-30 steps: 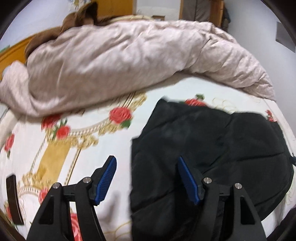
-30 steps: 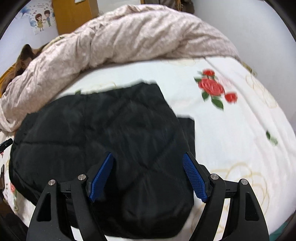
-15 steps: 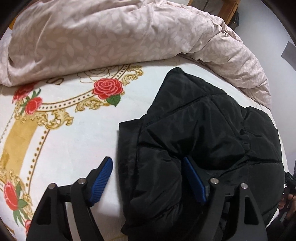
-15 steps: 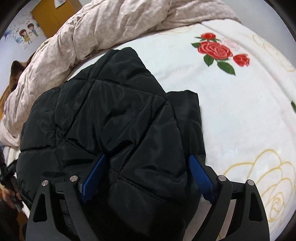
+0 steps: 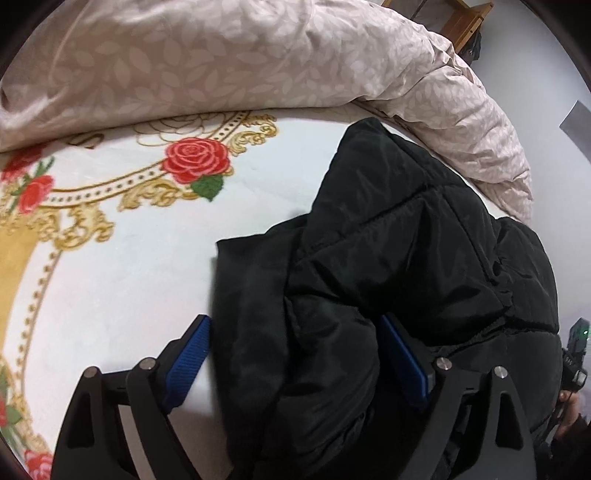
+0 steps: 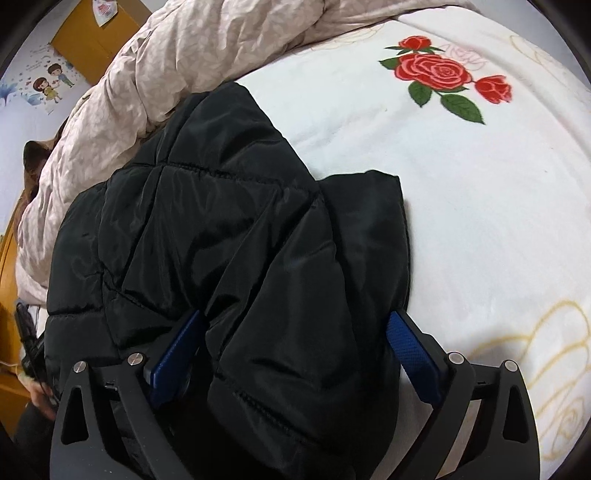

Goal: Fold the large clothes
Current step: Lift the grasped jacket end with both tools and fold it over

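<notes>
A black quilted padded jacket [image 5: 406, 251] lies folded on a white bedsheet with red roses [image 5: 122, 258]; it also shows in the right wrist view [image 6: 221, 229]. My left gripper [image 5: 295, 350] is open, its blue pads on either side of the jacket's near left edge, with fabric bulging between them. My right gripper [image 6: 295, 343] is open too, straddling the jacket's near right edge, its fingers wide apart around a thick fold. Neither pair of pads is pressed together on the cloth.
A crumpled beige leaf-print duvet [image 5: 258, 59] is heaped along the far side of the bed, touching the jacket's far end; it shows in the right wrist view [image 6: 184, 55] too. Wooden furniture [image 6: 85, 33] stands behind. The rose-print sheet [image 6: 480, 184] stretches to the right.
Both grippers have moved down and forward onto the jacket. Its near edges now sit between the open fingers, and the fabric bunches up there.
</notes>
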